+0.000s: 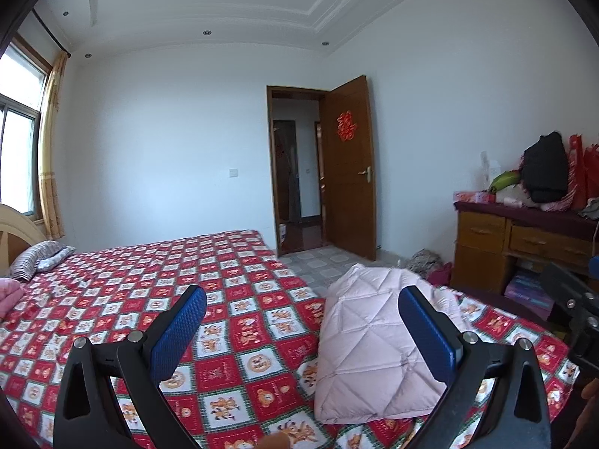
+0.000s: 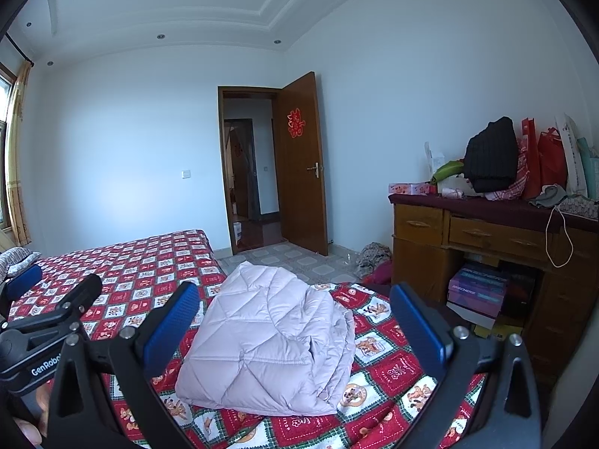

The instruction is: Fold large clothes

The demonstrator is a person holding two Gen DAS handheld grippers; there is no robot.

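Item: pink quilted jacket (image 2: 269, 340), folded, laid on bed (image 1: 239, 336) at 12 o'clock of right gripper (image 2: 295, 321). Left gripper (image 1: 303, 321) and right gripper: released, empty. Loose edges are best smoothed flat.

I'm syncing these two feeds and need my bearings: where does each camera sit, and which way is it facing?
Left wrist: rides the left claw, looking across the bed toward the open door; its blue fingers frame the view, the jacket to the right.
Right wrist: rides the right claw, aimed likewise; the jacket lies between its fingers, the left claw at the left edge.
Shared: jacket, bed, door, dresser.
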